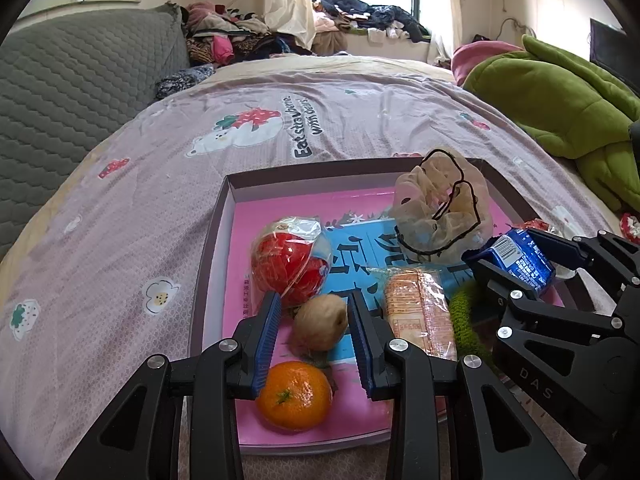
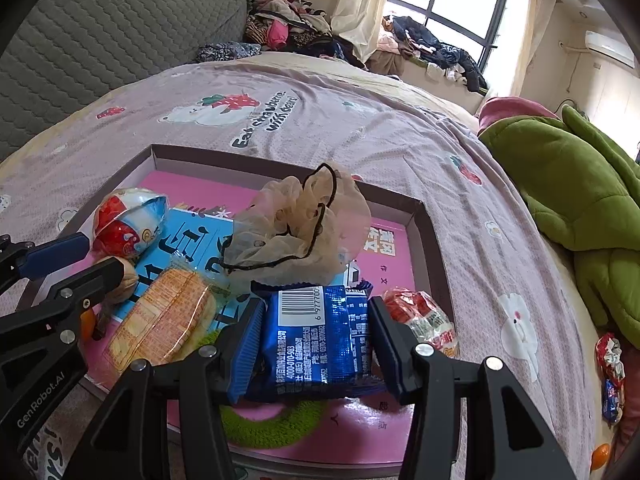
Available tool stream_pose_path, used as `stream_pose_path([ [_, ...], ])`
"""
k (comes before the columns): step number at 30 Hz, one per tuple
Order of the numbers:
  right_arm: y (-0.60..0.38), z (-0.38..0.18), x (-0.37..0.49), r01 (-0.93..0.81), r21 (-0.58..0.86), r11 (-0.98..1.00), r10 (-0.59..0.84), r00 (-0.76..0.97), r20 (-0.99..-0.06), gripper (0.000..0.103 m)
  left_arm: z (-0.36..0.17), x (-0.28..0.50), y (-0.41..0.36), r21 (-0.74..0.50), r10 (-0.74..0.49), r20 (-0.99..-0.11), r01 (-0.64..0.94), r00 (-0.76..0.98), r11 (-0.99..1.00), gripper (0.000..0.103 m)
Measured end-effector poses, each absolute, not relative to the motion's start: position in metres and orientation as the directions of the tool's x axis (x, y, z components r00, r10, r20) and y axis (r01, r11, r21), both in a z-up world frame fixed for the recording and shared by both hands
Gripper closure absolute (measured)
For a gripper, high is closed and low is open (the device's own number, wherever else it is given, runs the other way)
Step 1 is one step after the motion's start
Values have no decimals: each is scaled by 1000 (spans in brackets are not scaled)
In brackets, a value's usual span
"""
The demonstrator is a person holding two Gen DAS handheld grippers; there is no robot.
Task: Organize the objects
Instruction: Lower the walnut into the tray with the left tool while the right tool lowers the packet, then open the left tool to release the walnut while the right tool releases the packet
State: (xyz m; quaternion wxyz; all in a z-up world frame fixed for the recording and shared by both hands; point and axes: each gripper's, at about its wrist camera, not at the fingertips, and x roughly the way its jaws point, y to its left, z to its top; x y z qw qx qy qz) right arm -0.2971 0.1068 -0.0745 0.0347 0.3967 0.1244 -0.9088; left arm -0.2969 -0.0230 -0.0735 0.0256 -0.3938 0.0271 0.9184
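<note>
A shallow pink-lined box [image 1: 224, 216] lies on the bed. In it are a red wrapped snack ball [image 1: 290, 260], a brown nut [image 1: 320, 322], an orange [image 1: 294, 396], an orange cracker pack [image 1: 420, 312], a beige mesh bag [image 1: 440, 208] and a green knitted ring [image 2: 276, 424]. My left gripper [image 1: 314, 308] is open, its fingers either side of the nut and above the orange. My right gripper [image 2: 316, 320] is shut on a blue snack packet [image 2: 316, 340] and holds it over the box's near right part. A red wrapped snack [image 2: 424, 316] lies beside it.
The box [image 2: 424, 232] sits on a lilac strawberry-print sheet [image 1: 120, 220]. A green blanket [image 2: 580, 184] is piled at the right. Small wrapped snacks [image 2: 610, 364] and an orange thing [image 2: 600, 456] lie on the sheet right of the box. A grey headboard [image 1: 60, 92] stands at left.
</note>
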Motion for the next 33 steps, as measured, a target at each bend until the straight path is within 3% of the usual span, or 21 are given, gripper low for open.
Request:
stream_pose_path([
  [4, 109, -71, -295, 154, -195, -969, 36, -688, -725, 51, -74, -295, -25, 26, 25, -729, -64, -684, -998, 53],
  [8, 114, -64, -293, 146, -185, -972, 31, -696, -717, 51, -72, -294, -26, 13, 35, -733, -66, -679, -998, 46],
  [23, 126, -46, -283, 124, -162, -979, 26, -712, -702, 51, -58, -284, -28, -7, 58, -719, -75, -692, -997, 33],
  [33, 132, -32, -277, 116, -157, -981, 25, -723, -690, 51, -40, -277, -30, -1, 48, -700, -66, -712, -998, 31],
])
